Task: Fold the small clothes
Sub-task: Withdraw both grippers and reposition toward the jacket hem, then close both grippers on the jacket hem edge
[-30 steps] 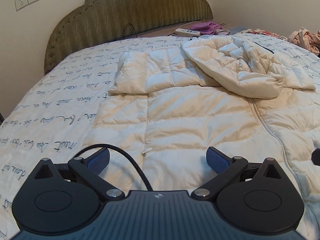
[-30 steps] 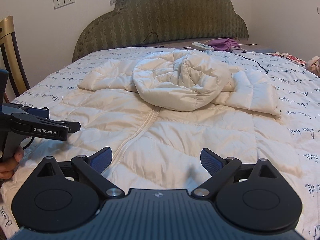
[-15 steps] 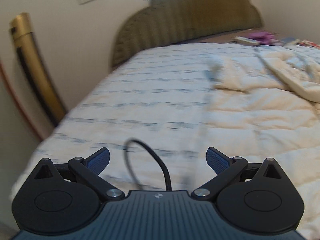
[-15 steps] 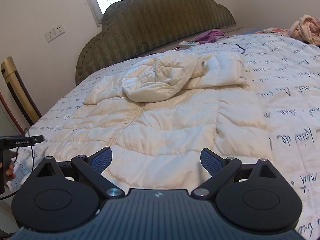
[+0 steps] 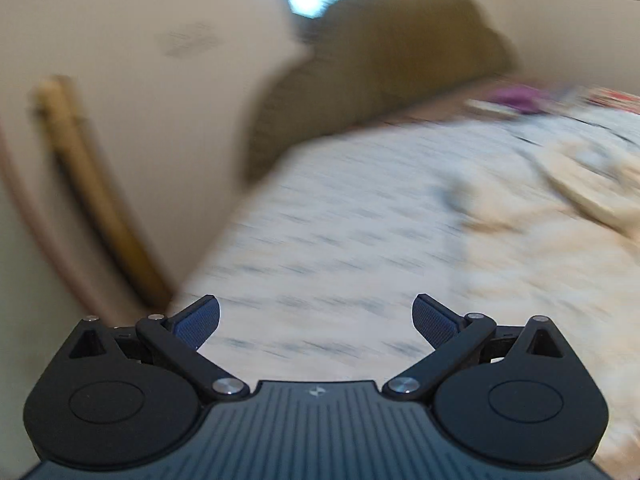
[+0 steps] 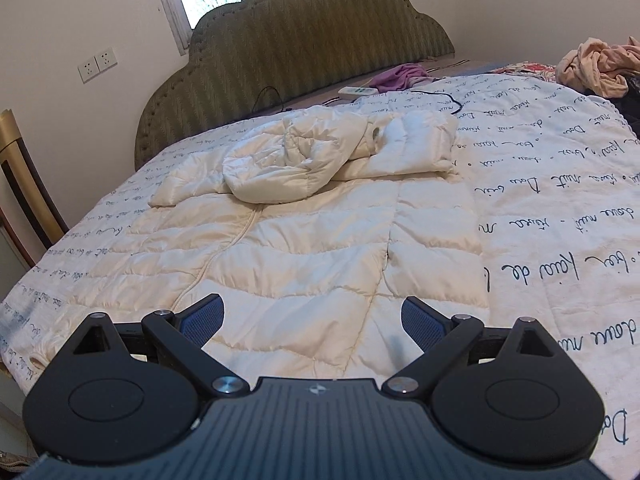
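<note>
A cream quilted puffer jacket lies spread flat, front up, on a bed covered by a white bedspread printed with dark cursive writing, its hood bunched near the padded olive-green scalloped headboard. The right gripper hovers over the jacket's hem, jaws wide and empty. The left gripper, also wide and empty, faces the bed's edge in a blurred view. Pink clothes sit at the far right corner.

Jacket spread on the bed
Its hood lies bunched at the far end toward the headboard; a clothes pile sits far right.
</note>
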Tool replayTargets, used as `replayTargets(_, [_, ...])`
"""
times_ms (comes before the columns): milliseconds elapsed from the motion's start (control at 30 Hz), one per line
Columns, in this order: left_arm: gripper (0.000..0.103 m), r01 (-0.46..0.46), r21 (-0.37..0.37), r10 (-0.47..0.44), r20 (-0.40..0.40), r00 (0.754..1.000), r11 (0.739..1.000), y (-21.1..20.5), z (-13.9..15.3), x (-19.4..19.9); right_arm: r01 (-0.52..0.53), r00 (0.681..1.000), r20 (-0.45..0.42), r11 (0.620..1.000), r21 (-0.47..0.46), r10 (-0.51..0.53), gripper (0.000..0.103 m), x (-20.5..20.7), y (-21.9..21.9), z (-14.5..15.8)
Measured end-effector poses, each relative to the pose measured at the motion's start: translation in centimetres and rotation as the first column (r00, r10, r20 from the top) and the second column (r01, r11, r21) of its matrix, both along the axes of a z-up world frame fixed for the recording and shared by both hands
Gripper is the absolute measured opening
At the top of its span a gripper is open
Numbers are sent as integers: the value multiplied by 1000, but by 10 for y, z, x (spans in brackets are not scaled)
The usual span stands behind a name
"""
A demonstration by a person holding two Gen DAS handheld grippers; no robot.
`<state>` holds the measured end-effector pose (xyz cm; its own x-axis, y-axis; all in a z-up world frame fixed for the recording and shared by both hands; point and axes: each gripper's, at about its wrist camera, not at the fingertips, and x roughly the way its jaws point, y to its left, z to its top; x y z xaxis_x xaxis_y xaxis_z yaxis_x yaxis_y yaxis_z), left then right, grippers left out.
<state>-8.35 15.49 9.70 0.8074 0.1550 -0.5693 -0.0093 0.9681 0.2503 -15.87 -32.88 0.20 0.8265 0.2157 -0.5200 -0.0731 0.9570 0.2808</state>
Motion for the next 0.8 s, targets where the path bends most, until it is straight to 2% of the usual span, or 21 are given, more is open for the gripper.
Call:
replayTargets(67, [103,82,-73,-88,-81,993,994,-12,-28,2,10,1000,-6,1000,11,-10,97,-5,-6,0])
replayTargets(167, [103,107,-157,-135,-180,974,982,-21,-66,4,57,998,-24,998,7,-57,97,-15,-20,1])
replayTargets(233, [103,121,-199,-164,-217,962,973,-22,-82,1,90,995,-37,996,6,-90,97,-22,-33,0])
replayTargets(367, [103,154,-304,-236,-257,937,940,-21,-100,-8,147,987,-76,987,62,-142,97,-39,-62,-10])
replayTargets(433, [103,163,-395,-284,-273,919,904,-19,-108,-11,153,984,-107,980,128,-140,95,-45,-73,-20])
replayTargets(467, [103,164,-419,-294,-267,918,893,-18,-110,-13,146,985,-121,976,164,-127,94,-47,-77,-26])
replayTargets(567, [103,171,-445,-304,-248,920,879,-18,-109,-15,135,982,-163,955,264,-94,83,-51,-80,-45])
replayTargets(633, [103,169,-512,-329,-238,914,842,-12,-109,-15,114,982,-178,937,331,-57,75,-52,-79,-55])
replayTargets(700, [103,154,-580,-343,-232,910,800,-7,-109,-13,78,986,-167,911,405,-10,74,-54,-76,-62])
replayTargets(800, [103,124,-672,-359,-223,906,730,0,-110,-9,-2,986,-138,824,566,97,74,-49,-71,-75])
